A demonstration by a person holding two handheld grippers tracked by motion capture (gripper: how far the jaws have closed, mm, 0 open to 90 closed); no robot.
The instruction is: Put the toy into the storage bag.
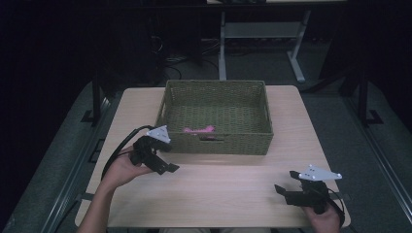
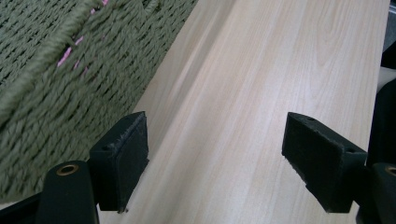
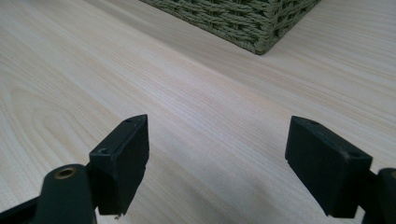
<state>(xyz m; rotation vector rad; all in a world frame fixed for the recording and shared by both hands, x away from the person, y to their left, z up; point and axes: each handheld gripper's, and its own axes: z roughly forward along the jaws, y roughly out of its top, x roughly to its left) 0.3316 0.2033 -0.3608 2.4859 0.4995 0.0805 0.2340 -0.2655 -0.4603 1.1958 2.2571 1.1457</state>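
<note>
Woven green wicker forms the basket (image 1: 216,144) at the far middle of the table (image 1: 233,191), and a pink item (image 1: 198,130) lies on its floor against the near wall. At the left, the left gripper (image 1: 167,164) hovers just beside the basket's near left corner, jaws spread wide and holding nothing; in the left gripper view the wicker wall (image 2: 70,84) runs close along its left jaw, with pink showing through the weave. The likeliest trouble starts here: if this gripper goes for the pink item from so low and so near, a jaw could catch the rim or wall and shove the light basket across the smooth wood instead of clearing it. The item also lies tight against the near wall, so a jaw coming down over the rim may find little room to get behind it and could pinch wicker or only nudge the item. At the right, the right gripper (image 1: 287,187) sits low over bare table near the near edge, jaws also wide and empty, well apart from the basket, so it cannot steady the basket if it slides.
</note>
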